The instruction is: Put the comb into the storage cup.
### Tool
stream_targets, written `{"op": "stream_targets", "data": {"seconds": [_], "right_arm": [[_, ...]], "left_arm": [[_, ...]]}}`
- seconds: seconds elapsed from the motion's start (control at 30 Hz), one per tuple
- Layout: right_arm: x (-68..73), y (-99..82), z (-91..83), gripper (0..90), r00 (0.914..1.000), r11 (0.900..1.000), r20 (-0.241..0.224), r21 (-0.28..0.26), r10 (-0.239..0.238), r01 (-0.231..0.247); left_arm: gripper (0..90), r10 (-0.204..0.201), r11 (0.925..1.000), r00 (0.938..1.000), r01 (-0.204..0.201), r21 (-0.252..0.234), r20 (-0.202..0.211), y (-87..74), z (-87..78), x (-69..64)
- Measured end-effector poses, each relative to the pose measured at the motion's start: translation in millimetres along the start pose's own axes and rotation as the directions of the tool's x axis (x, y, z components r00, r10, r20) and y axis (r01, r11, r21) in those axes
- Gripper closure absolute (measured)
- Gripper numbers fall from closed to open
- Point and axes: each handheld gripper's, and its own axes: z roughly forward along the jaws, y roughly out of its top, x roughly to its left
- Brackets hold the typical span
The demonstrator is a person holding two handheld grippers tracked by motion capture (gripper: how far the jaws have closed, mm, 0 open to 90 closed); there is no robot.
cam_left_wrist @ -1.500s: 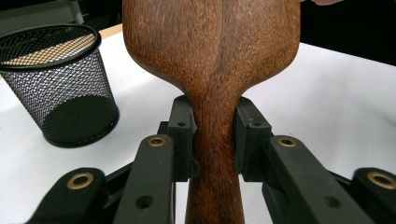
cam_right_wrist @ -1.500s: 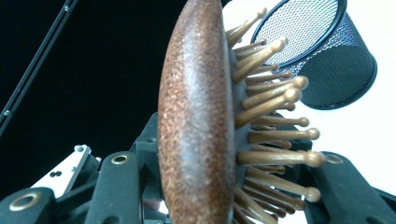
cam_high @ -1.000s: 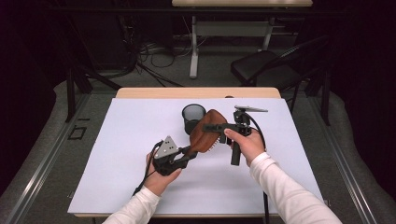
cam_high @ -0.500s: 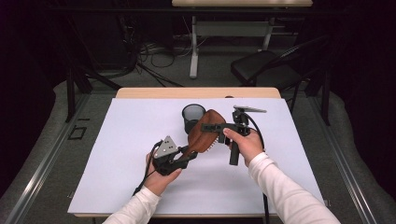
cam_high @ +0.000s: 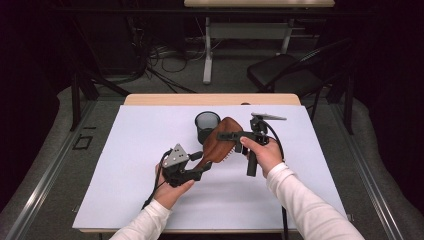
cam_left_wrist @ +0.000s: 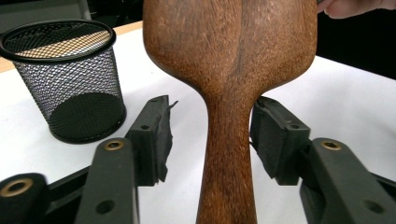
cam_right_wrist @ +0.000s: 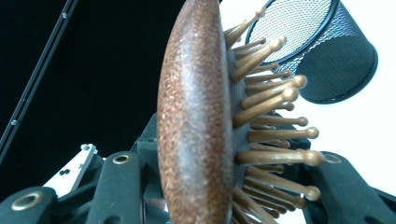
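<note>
1. One broad white table sheet [cam_high: 125, 190] lies under everything, with plenty of bare surface on the left and toward the person. The far edge sits just behind the cup, so I would keep any sideways swing on the near side.
2. Held above that sheet is the wooden hairbrush [cam_high: 220, 142], head toward the mesh cup [cam_high: 207, 126] and handle toward the left gripper [cam_high: 202, 167].
3. Clamped across the brush head, back on one pad and bristles on the other, the right gripper [cam_high: 225, 135] carries it alone.
4. Left jaws have just been opening. They stand apart on either side of the brush handle [cam_left_wrist: 226, 154], one pad clear and the other just beside the wood.
5. To finish the handover well, draw the left gripper straight back along the handle, then tip the handle down into the cup, watching its rim [cam_left_wrist: 56, 28].
</note>
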Motion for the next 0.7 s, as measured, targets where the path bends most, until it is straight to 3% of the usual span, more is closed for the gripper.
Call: {"op": "stream_targets", "data": {"seconds": [0.7], "right_arm": [[-10.8,7.3,-6.3,48.9,0.9991,0.9992,0.041,-0.039,0.007,-0.006]], "left_arm": [[42.5,-0.014,0.9998,0.9999,0.014,-0.010,-0.006,1.4,-2.5,4.9]]}}
